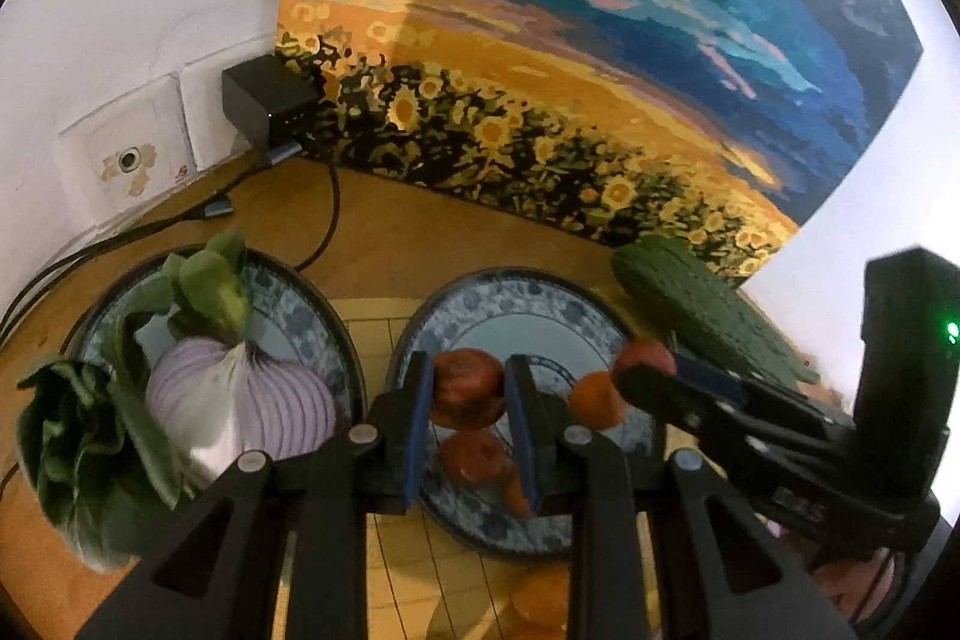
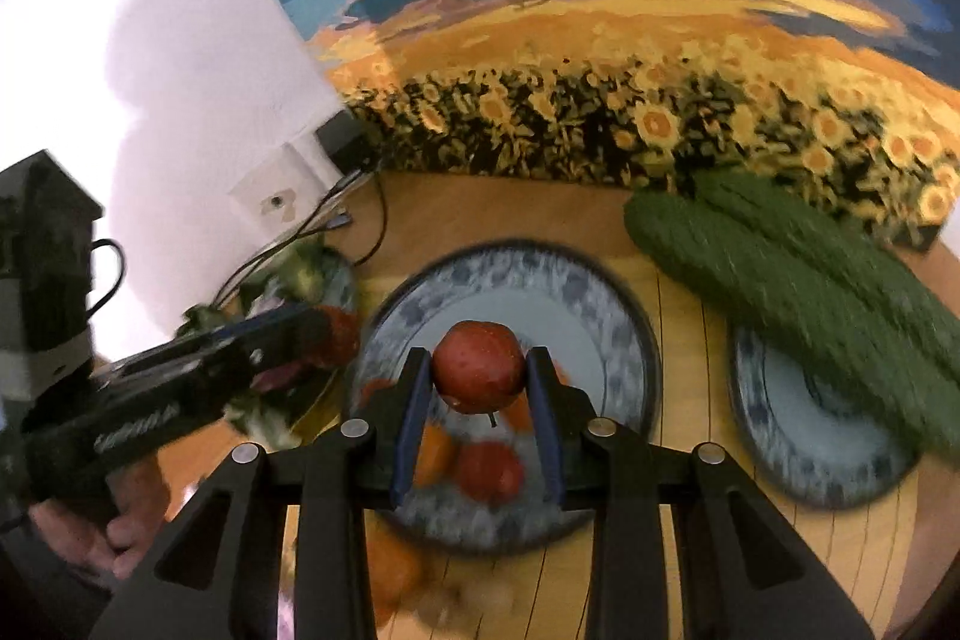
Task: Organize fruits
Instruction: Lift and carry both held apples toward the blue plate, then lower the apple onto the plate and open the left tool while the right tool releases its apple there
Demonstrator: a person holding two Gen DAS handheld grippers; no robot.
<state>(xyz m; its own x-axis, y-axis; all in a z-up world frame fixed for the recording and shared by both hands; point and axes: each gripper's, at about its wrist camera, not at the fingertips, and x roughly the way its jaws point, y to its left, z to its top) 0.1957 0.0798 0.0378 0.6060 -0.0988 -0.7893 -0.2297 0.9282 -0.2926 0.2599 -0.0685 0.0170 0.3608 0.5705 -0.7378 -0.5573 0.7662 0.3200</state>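
Two grippers each pinch one red fruit above the middle plate (image 2: 624, 340): the left gripper (image 1: 469, 394) a mottled one (image 1: 467, 396), the right gripper (image 2: 480, 382) an apple (image 2: 479, 367). Below, the plate holds red and orange fruits; the left plate (image 1: 312, 298) one onion (image 1: 240, 406) and greens (image 1: 90, 436); two cucumbers (image 2: 798, 280) overlap the third plate (image 2: 774, 436).

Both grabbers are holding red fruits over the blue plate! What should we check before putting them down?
1. Left gripper holds its red fruit firmly: ok, jaws shut on it.
2. Right gripper holds its apple firmly: ok.
3. Both are over the middle plate: ok.
4. Room on that plate: cannot tell; fruits already lie there, blurred.
5. Vegetables stay apart: ok, onion sits on the left plate.
6. Grippers clear of each other: cannot tell.
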